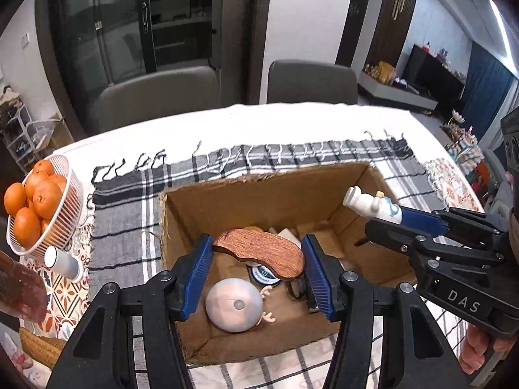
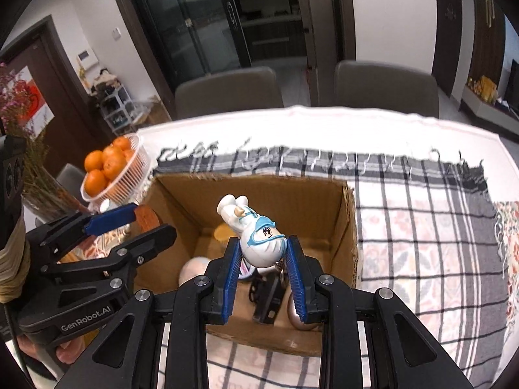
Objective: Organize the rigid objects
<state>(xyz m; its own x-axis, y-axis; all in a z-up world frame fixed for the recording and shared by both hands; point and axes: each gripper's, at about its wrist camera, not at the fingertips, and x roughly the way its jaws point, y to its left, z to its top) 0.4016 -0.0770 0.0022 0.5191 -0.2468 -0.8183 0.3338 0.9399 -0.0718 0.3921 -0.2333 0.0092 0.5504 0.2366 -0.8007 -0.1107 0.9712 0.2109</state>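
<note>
Left gripper (image 1: 256, 275) clamped across the ends of a flat wooden piece (image 1: 259, 253), bean-shaped, held just above the open cardboard box (image 1: 259, 194). Stiff, light by the look of it, grain giving the pads some bite; taken end to end, so likely to pivot if bumped, and a hold across the narrow waist probably steadier. Right gripper (image 2: 264, 278) pinched tight on the round head of a small white figurine (image 2: 256, 233) in blue goggles, body jutting up and away over the box. Hard, glossy plastic, probably slippery on that curve; thin limbs and dangling keyring (image 2: 281, 270) best left alone. Below, in the box: grey dome (image 1: 233, 304), small tin (image 1: 262, 275), black clip (image 2: 267, 298). Farther off, basket of oranges (image 1: 35, 201) on the checked cloth (image 1: 129, 201).
</note>
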